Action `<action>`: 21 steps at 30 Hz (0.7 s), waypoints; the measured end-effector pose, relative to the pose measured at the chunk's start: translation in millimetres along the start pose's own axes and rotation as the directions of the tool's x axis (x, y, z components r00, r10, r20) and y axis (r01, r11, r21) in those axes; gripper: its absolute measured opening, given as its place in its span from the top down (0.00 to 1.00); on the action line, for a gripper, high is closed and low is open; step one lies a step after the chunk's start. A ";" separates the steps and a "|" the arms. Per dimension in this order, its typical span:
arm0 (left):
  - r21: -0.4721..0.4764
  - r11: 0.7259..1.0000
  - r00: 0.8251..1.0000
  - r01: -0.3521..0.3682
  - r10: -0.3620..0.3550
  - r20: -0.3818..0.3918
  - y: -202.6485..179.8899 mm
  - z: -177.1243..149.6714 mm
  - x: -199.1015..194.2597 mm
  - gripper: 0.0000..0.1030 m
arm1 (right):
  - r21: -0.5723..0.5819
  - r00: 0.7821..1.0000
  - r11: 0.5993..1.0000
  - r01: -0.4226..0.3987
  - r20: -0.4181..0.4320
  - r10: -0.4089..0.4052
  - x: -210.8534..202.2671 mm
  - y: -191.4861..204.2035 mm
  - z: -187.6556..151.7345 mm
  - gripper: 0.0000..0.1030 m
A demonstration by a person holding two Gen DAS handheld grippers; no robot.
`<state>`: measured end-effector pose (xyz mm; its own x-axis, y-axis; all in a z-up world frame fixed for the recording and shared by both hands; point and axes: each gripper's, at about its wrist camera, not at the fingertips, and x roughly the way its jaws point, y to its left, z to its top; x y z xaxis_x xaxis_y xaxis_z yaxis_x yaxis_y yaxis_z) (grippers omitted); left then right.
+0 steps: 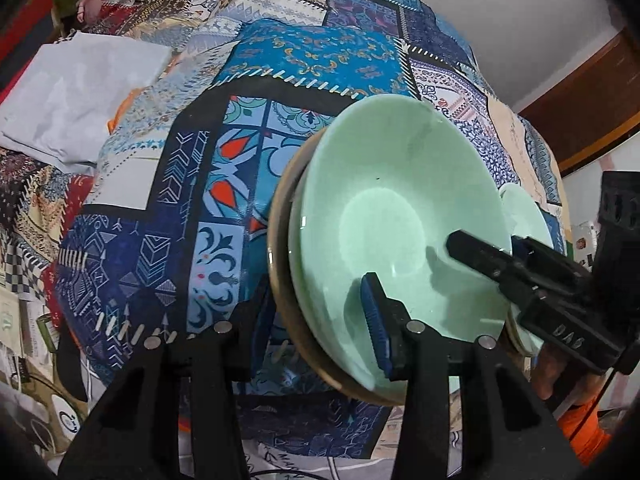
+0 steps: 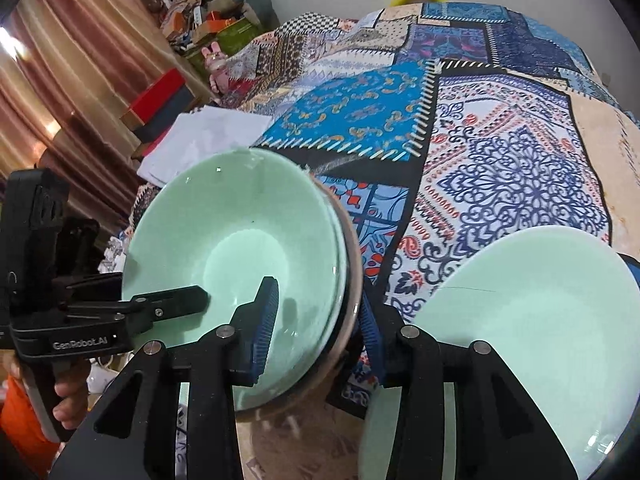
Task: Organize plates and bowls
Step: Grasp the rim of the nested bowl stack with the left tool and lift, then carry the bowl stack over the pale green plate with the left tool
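Green glazed bowls sit stacked on a patchwork cloth [image 2: 500,152] that covers the table, with a brown-rimmed dish [image 1: 280,248] at the bottom of the stack. The stack [image 1: 380,208] lies toward the near edge of the table, and the top bowl [image 2: 224,240] is empty. A second green plate [image 2: 532,320] lies just beside the stack, nearer the right-hand near corner. Beyond the stack the cloth runs bare across the middle toward the far edge, leaving wide room there. A folded pale grey cloth [image 1: 80,92] rests near the far left edge, well apart from the bowls.

The left tongs [image 1: 320,336] straddle the near-left rim of the stack: one blue pad [image 1: 374,320] is inside the top bowl and the other finger is outside, below the brown rim. Its jaws stand apart, not pressing on the rim. The right tongs [image 2: 320,324] straddle the right rim in the same way, one blue pad [image 2: 264,320] inside the bowl and the other outside, with a visible gap, so they too are apart and clamp nothing. Each pair of tongs shows in the other's view, reaching into the bowl from opposite sides. A hand [image 2: 68,396] with an orange sleeve grips the left tongs' handle.
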<state>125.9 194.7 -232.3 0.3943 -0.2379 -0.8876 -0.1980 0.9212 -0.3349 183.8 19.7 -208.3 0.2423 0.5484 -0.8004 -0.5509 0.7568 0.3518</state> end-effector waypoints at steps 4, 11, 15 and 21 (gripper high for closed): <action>-0.033 0.999 1.000 0.027 -0.027 -0.005 2.8 0.9 2.7 0.58 | -0.022 1.000 1.000 0.018 -0.002 -0.018 3.5 4.1 0.3 0.63; -0.084 0.995 0.999 0.049 -0.050 -0.003 4.3 0.9 4.1 0.61 | -0.054 0.998 0.997 0.054 0.014 -0.053 4.8 8.1 -1.2 0.65; -0.129 0.991 0.999 0.044 -0.044 -0.003 5.5 1.4 3.6 0.61 | 0.007 0.999 1.000 0.030 0.031 -0.030 1.3 -0.4 -1.0 0.73; -0.105 0.994 1.000 0.000 0.000 0.001 -3.3 1.7 0.7 0.61 | 0.024 0.999 0.999 0.036 0.033 -0.037 -0.9 -1.1 1.1 0.76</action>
<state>128.4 192.0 -231.2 0.3957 -0.2377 -0.8871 -0.2912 0.8836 -0.3667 185.1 18.8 -207.4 0.2884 0.5312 -0.7966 -0.5228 0.7844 0.3338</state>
